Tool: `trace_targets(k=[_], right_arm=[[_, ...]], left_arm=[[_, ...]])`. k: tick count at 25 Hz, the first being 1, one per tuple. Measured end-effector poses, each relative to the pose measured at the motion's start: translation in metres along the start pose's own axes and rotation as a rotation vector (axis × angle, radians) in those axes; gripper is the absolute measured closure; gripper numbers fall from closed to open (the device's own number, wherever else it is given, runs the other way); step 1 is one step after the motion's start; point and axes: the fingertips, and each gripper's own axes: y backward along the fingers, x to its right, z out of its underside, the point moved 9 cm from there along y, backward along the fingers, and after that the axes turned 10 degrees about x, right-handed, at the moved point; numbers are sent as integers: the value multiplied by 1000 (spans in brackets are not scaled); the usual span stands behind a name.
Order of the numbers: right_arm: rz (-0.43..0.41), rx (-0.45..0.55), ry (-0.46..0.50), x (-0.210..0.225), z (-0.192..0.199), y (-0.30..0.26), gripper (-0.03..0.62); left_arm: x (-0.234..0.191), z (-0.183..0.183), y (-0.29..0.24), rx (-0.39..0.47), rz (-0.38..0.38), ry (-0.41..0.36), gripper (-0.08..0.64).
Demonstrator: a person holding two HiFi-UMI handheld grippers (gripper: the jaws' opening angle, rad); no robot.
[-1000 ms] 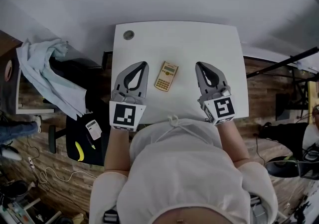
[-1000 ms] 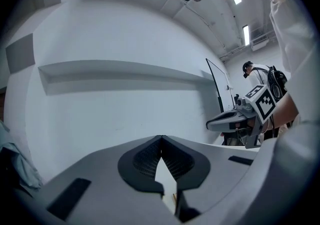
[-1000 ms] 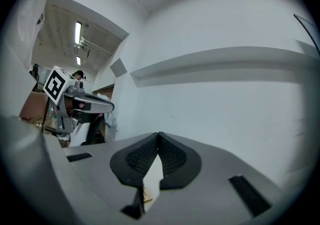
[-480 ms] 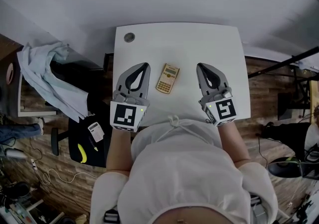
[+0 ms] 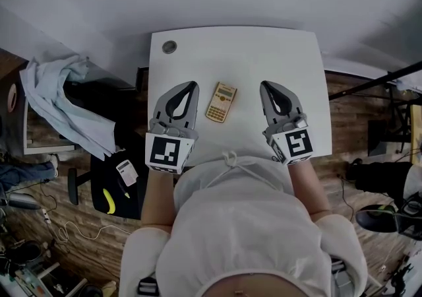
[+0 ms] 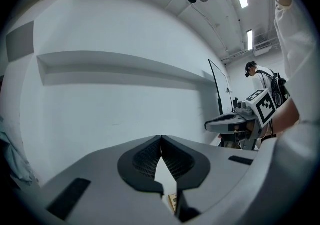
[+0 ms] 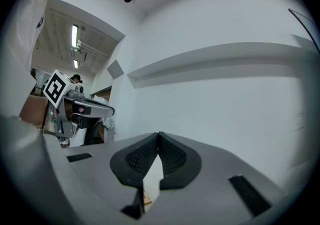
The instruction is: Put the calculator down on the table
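The calculator [image 5: 220, 101] lies flat on the white worktop [image 5: 250, 51], about midway between its left and right edges and somewhat toward the near edge. Nothing touches it. The left hand-held gripper [image 5: 192, 84] and the right hand-held gripper [image 5: 263, 84] flank it, each apart from it, jaws together and empty. By the look of it the placing is done; nothing appears left.

Fig.: L side, pale blue cloth [image 5: 59, 101] draped over furniture; nearer, black seat [image 5: 99, 170] w/ yellow item [image 5: 109, 201] & white card [image 5: 124, 171]. Wood-plank floor [image 5: 346, 104]; R side, black pole [image 5: 376, 81].
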Motion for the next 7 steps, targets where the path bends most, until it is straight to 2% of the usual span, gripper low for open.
trace_targets(k=[7], right_arm=[[12, -9, 2, 5, 4, 2, 592]], left_arm=[[1, 3, -5, 21, -5, 37, 540]])
